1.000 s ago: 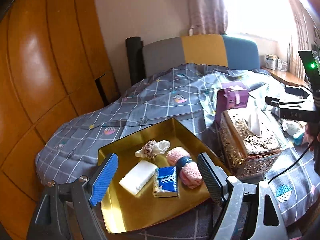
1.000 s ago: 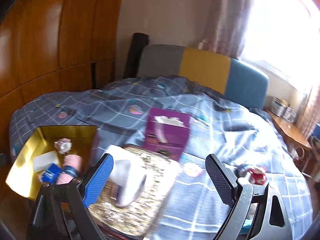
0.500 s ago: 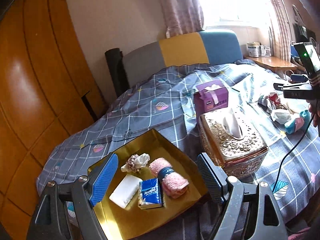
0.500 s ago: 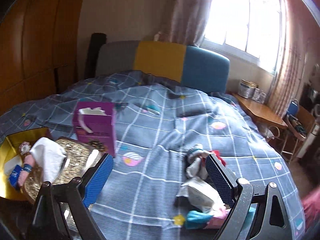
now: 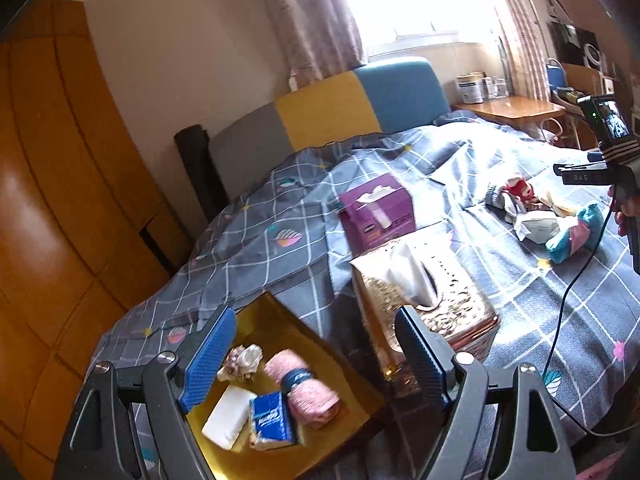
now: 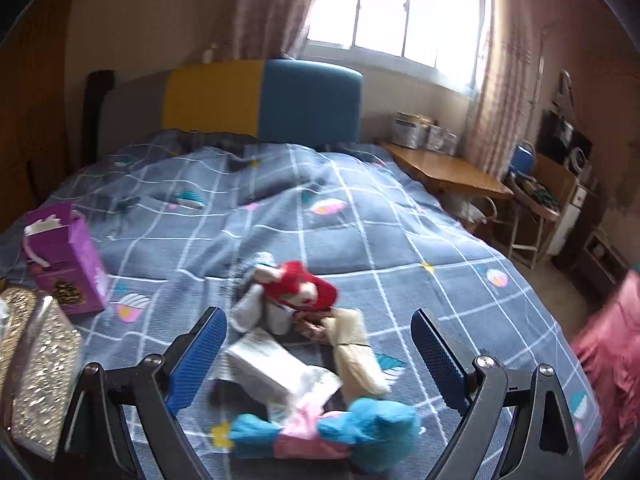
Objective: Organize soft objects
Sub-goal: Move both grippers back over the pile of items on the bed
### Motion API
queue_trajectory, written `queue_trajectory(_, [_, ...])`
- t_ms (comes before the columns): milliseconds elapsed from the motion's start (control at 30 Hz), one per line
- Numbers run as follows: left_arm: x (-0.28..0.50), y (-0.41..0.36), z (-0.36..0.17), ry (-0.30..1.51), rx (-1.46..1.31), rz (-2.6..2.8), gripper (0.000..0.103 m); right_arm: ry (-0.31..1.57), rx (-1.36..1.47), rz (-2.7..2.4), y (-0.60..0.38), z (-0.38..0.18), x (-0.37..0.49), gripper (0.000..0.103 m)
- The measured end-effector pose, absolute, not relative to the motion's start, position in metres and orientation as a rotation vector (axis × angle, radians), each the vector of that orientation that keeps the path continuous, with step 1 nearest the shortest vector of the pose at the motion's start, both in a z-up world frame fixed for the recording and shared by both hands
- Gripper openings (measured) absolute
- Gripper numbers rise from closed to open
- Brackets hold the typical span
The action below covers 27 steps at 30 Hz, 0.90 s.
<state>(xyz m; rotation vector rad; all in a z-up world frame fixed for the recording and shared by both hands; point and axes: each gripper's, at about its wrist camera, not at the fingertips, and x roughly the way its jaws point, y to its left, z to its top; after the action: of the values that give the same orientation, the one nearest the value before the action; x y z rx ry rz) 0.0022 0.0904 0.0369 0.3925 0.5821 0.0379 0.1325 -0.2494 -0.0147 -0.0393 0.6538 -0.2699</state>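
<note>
- The left hand-held gripper is seen spread wide with nothing between its fingers, above the near edge of a gold tray that rests on the bed.
- Inside the gold tray, a blue tissue pack is laid between a white pad and a rolled pink towel; a small shell-like bundle is placed just behind them.
- The right hand-held gripper is likewise held wide and empty, over a loose pile of soft things on the quilt.
- Nearest in that pile, a blue and pink sock bundle is found; just behind it a white tissue pack and a cream rolled cloth are laid side by side.
- Behind these, a red knitted item is set against some grey and white socks.
- To the left of the pile, well apart from it, a gilded tissue box is seen beside the gold tray, with a purple tissue box just behind it.
- At the head of the bed, a grey, yellow and blue headboard is stood; a wooden table carrying tins is placed at the bed's far side, below the window.
</note>
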Motion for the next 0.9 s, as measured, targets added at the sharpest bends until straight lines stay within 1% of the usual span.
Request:
queue_trajectory(133, [0.013, 0.069, 0.039, 0.577, 0.424, -0.008, 0.083, 0.705, 0.076, -0.323, -0.277, -0.025, 0.135, 0.094])
queue_trajectory(433, [0.049, 0.0, 0.047, 0.556, 0.431, -0.192, 0.083, 0.731, 0.239, -0.401, -0.311, -0.03, 0.13, 0.095])
queue_trajectory(533, [0.069, -0.03, 0.041, 0.594, 0.431, -0.255, 0.083, 0.74, 0.294, -0.422, -0.321, -0.032, 0.128, 0.095])
queue_trajectory(700, [0.106, -0.077, 0.014, 0.741, 0.388, -0.383, 0.083, 0.752, 0.387, -0.448, -0.337, -0.035, 0.123, 0.095])
queue_trajectory(900, [0.148, -0.111, -0.025, 0.972, 0.21, -0.495, 0.082, 0.757, 0.491, -0.449, -0.352, -0.039, 0.118, 0.095])
